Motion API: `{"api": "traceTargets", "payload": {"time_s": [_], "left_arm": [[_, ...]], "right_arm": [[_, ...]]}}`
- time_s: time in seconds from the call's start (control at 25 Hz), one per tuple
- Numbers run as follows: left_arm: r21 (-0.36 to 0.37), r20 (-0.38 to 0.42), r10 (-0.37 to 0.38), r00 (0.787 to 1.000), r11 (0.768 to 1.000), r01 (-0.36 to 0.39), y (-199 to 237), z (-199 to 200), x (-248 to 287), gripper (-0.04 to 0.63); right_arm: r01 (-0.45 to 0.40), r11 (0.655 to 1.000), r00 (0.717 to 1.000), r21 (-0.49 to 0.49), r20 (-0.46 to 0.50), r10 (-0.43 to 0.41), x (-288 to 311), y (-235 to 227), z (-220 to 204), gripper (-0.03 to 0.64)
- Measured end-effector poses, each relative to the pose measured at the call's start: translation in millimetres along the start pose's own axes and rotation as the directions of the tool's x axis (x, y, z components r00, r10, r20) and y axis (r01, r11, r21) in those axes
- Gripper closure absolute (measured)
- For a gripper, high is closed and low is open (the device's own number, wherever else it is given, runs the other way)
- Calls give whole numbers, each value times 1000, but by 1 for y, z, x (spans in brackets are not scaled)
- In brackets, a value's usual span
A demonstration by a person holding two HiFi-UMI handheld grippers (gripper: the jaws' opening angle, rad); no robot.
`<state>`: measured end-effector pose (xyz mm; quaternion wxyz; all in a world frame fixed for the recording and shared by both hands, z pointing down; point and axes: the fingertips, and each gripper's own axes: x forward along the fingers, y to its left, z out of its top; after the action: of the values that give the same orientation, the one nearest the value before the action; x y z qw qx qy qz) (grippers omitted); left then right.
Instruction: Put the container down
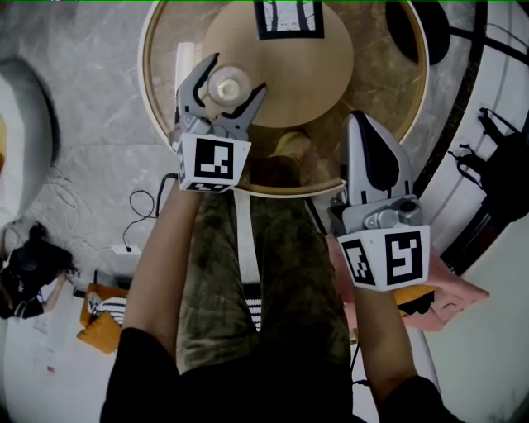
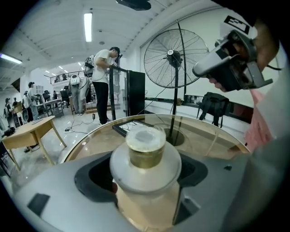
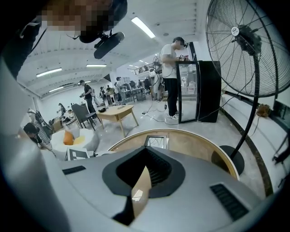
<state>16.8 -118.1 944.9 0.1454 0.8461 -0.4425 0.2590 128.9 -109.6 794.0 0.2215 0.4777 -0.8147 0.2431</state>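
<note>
Between the jaws of the left gripper (image 1: pixel 234 78), clamped against its sides, the container (image 2: pixel 145 156), a pale jar with a capped gold neck, stands upright at 8 o'clock on the round glass table (image 1: pixel 388 74); contact with the glass is indeterminate. The right gripper (image 1: pixel 362 121), at the 5 o'clock rim, has its jaws drawn together, holding nothing.

Container (image 1: pixel 228 86) sits btwn the jaws of the left gripper (image 1: pixel 237 74), over the near-left part of the table (image 1: pixel 376 78). Right gripper (image 1: pixel 361 124) is to its right, at the table's near-right edge, well apart from the container. Marker card (image 1: pixel 288 18) lies on the table at far centre, behind the container. Fan (image 2: pixel 174 56) stands beyond the table's far-right side. 1 person's legs (image 1: pixel 248 273) are in front of the table's near edge.
</note>
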Motion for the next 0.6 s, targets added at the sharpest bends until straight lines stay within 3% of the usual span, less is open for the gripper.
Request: {"api": "traceTargets", "payload": {"time_s": [0.4, 0.6], "left_arm": [[31, 30, -77, 997, 997, 76, -7, 9, -57, 222], [-17, 9, -49, 999, 999, 49, 0, 28, -103, 224]], "right_arm": [[-31, 999, 1000, -41, -7, 31, -14, 15, 10, 596], [-15, 999, 1000, -42, -11, 15, -32, 7, 24, 596]]}}
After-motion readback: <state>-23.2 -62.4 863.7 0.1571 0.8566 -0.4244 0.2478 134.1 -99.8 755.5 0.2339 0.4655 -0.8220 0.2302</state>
